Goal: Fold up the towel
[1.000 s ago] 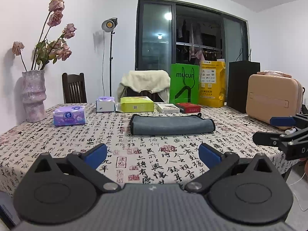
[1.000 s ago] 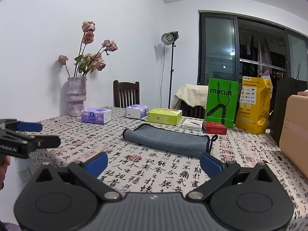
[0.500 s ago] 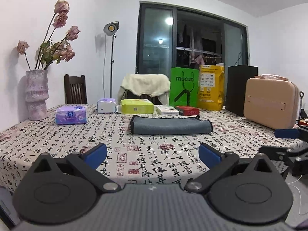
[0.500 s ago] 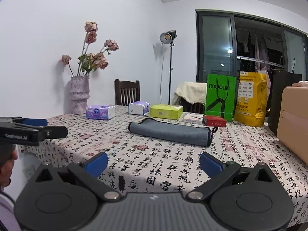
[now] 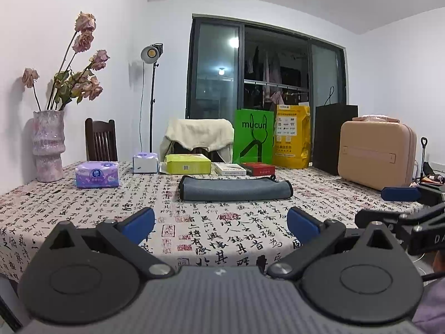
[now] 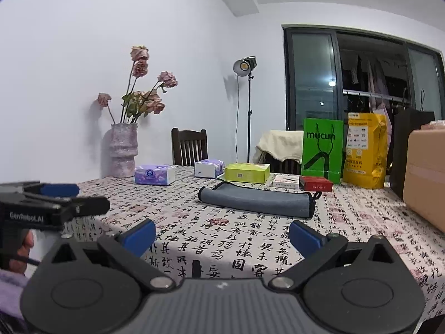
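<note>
Both claws spread wide, holding nothing: left gripper (image 5: 219, 221), right gripper (image 6: 221, 235), low in frame at the table's (image 5: 211, 239) near edge. Folded towel (image 5: 235, 190) lies mid-frame, bare tablecloth between.

"mucun" on the green paper bag (image 5: 252, 137), "GenRobot.AI" on the left tool (image 6: 55, 200), calligraphy characters across the counter's cloth (image 6: 236, 250)

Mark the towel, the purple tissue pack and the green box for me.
towel (image 5: 235, 191): left wrist view, middle of its grey folded top.
purple tissue pack (image 5: 96, 177): left wrist view, front face of the wrapper.
green box (image 6: 247, 173): right wrist view, front side panel.
</note>
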Demonstrator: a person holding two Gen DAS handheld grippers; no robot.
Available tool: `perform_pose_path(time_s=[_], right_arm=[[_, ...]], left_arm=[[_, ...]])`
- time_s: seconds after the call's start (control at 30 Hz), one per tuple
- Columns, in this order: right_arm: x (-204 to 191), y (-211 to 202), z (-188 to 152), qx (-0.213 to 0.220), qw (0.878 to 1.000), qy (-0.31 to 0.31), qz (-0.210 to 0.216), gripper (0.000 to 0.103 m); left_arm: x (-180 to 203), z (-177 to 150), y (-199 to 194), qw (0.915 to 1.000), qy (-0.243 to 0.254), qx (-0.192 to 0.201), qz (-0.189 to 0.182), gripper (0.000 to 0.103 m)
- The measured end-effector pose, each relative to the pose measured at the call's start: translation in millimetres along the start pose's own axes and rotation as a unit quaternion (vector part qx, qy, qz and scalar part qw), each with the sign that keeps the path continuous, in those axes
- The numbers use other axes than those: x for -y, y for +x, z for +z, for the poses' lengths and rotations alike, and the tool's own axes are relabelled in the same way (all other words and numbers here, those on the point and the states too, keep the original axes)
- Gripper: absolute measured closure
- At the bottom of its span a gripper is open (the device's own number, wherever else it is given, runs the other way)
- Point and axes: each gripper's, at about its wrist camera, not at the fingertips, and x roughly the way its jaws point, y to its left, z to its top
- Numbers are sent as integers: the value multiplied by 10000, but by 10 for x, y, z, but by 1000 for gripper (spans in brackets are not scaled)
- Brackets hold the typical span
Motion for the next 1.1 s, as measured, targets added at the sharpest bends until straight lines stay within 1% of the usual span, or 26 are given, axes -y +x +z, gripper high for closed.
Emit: perform_pose_path(time_s=[0.27, 0.53, 1.1], right_arm=[[-25, -35, 21, 62, 10000, 22, -14, 0], [-11, -39, 9, 27, 10000, 36, -32, 0], [-12, -21, -7, 6, 10000, 65, -70, 0]], left_arm=[[-15, 22, -51, 10000, 4, 87, 1, 0], [12, 13, -45, 9999, 83, 72, -68, 0], [24, 19, -59, 9999, 110, 96, -60, 0]])
